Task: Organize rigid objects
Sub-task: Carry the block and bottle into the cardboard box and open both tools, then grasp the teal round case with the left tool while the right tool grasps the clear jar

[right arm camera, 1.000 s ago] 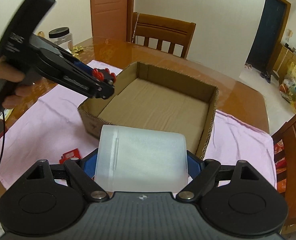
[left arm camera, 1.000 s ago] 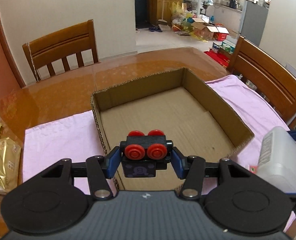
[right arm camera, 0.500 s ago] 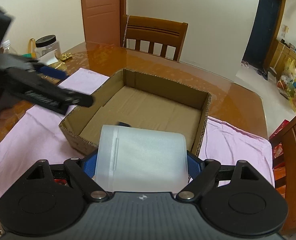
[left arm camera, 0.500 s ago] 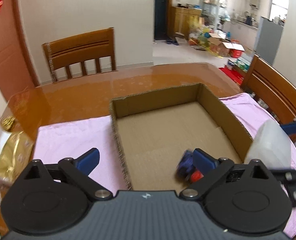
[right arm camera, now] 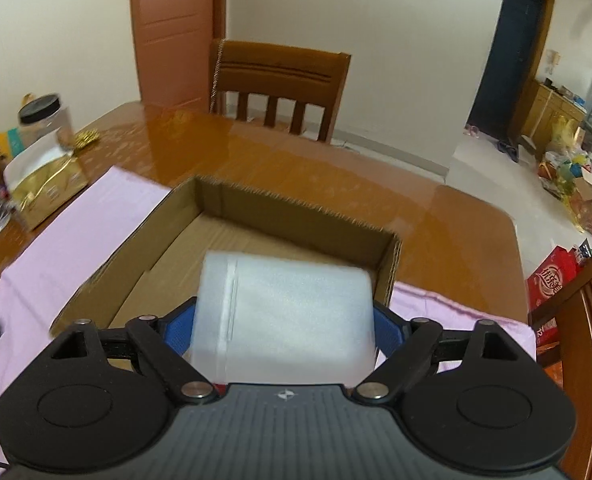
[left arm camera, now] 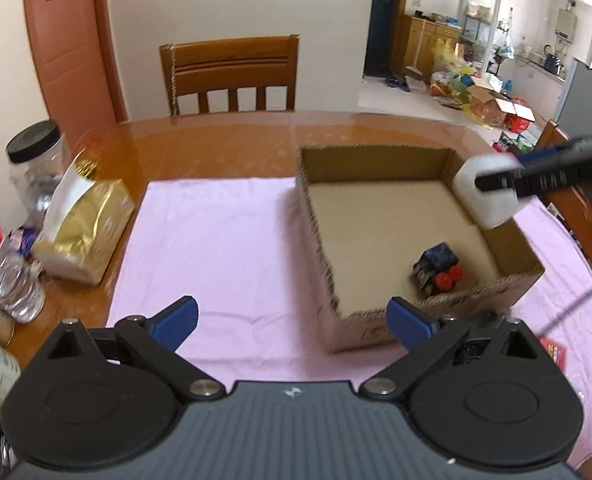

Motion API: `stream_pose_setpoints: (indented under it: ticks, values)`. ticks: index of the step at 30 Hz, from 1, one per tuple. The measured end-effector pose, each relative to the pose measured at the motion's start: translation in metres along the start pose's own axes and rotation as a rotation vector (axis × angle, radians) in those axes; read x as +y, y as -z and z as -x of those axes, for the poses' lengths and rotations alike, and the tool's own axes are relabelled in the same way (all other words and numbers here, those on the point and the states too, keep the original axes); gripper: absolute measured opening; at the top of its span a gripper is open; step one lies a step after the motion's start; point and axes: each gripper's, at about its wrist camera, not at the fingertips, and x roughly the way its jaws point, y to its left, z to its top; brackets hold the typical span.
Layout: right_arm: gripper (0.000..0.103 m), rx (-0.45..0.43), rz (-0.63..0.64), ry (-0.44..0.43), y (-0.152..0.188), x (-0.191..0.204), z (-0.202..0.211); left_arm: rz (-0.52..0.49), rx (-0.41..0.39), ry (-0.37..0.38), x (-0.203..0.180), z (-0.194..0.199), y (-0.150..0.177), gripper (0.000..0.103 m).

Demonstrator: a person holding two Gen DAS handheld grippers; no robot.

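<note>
The wooden table (left arm camera: 215, 148) carries a pink cloth (left arm camera: 215, 240), and on the cloth sits an open cardboard box (left arm camera: 316, 216).

Left gripper (left arm camera: 291, 316): jaws spread wide, nothing between the blue pads (left arm camera: 175, 316). It hangs over the cloth at the near left corner of the box. The right pad overlaps the near box wall in this view; contact cannot be determined.

Right gripper (right arm camera: 283, 328): clamped on a white translucent plastic container (right arm camera: 283, 316), one blue pad pressed against each side. In the left wrist view the same container (left arm camera: 488, 192) is held over the right wall of the box, near the far right corner, with the right gripper (left arm camera: 544, 172) reaching in from the right. In the right wrist view the container blocks sight of most of the box (right arm camera: 296, 208) floor.

A small toy block (left arm camera: 436, 266) with red round knobs lies on the box floor at the near right corner, close to the near wall and apart from both grippers.

Surroundings, far left of the cloth: a gold foil bag (left arm camera: 83, 232), a clear jar with a black lid (left arm camera: 35, 160) behind it, and a crumpled plastic bottle (left arm camera: 11, 280) near the table edge. A wooden chair (left arm camera: 227, 76) stands at the far side of the table. A small red card (left arm camera: 556, 354) lies on the cloth to the near right of the box.
</note>
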Motion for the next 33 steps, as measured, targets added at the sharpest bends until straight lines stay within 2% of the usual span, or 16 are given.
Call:
stream_pose_setpoints:
  ticks: [2,9,18,26,33]
  values:
    - [0.103,-0.013,-0.014,0.022,-0.004,-0.003,-0.003,0.005,0.006,-0.009,0.004,0.002,0.005,0.1]
    - [0.103,-0.018,-0.044,0.011,-0.001,0.001,0.004,0.005,0.015,-0.011,0.013,0.01,0.018,0.1]
    - [0.103,0.027,-0.063,0.029,0.033,0.019,0.018,-0.024,0.018,0.015,0.011,0.016,0.035,0.1]
    - [0.103,0.085,-0.141,0.136,0.086,0.029,0.04,-0.027,0.019,0.039,0.01,0.019,0.051,0.1]
    - [0.103,0.233,-0.293,0.256,0.134,0.025,0.028,-0.047,0.021,0.036,0.009,0.021,0.067,0.1]
